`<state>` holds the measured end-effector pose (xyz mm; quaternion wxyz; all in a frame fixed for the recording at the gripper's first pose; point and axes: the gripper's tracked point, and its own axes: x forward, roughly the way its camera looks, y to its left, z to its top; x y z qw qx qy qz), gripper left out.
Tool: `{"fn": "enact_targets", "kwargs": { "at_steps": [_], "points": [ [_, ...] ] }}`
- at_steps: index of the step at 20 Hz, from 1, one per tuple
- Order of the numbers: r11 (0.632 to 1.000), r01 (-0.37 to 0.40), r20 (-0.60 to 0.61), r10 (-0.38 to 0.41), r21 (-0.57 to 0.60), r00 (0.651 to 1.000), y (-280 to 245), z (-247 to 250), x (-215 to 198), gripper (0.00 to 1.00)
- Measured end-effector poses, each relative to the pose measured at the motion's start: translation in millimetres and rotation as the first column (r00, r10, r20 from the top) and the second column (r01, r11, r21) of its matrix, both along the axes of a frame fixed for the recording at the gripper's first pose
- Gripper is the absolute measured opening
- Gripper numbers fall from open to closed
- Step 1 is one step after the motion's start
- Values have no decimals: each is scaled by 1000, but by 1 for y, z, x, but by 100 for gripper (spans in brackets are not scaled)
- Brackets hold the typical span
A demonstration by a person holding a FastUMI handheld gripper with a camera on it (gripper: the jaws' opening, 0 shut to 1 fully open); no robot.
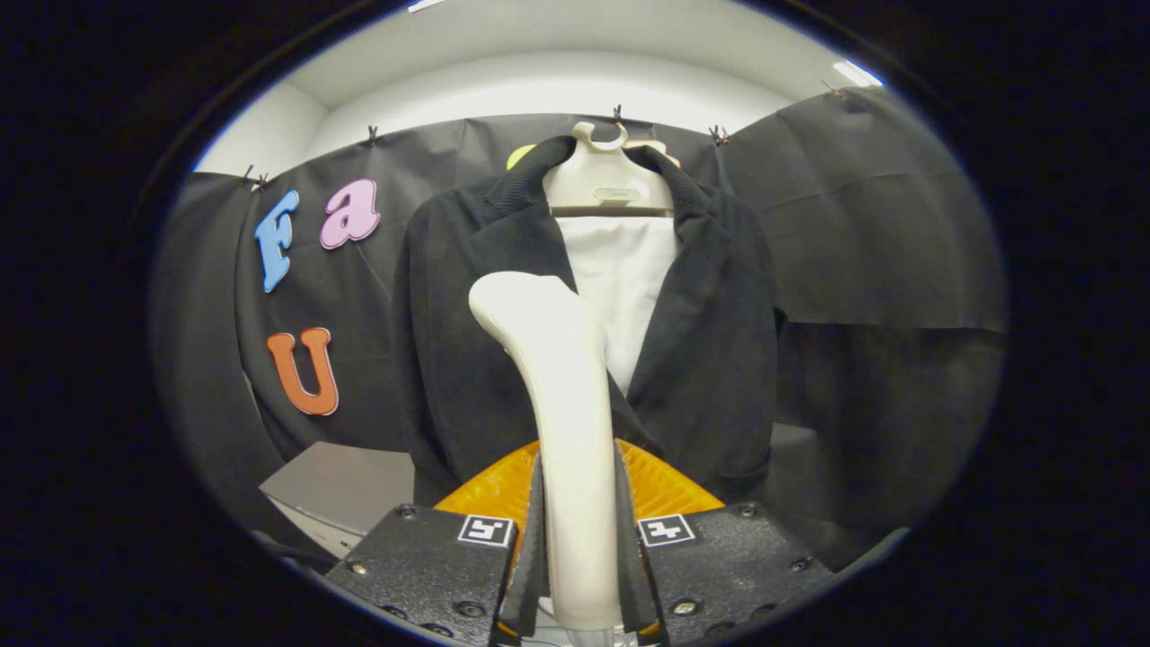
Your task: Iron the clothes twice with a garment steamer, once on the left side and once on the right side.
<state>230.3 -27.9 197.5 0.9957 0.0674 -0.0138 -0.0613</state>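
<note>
A black jacket (710,359) with a white lining (620,279) hangs open on a pale hanger (606,184) against the booth's wall. My gripper (579,539) is shut on the cream handle of the garment steamer (561,422), which stands upright between the fingers. The steamer's head (521,305) rises in front of the jacket's left panel, just left of the lapel opening. Whether the head touches the cloth I cannot tell.
A grey tabletop (350,485) lies below the jacket's left side. An orange ribbed part (665,490) sits just beyond the fingers, behind the steamer's handle. The black cloth wall (880,270) runs behind everything.
</note>
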Motion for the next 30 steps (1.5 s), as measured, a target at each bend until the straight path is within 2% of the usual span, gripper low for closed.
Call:
{"fn": "enact_targets", "kwargs": {
  "at_steps": [17,30],
  "points": [
    [998,15,-96,-20,-56,995,1,-74,-7,37],
    [999,27,-268,-37,-44,963,2,-176,-7,37]
  ]
}}
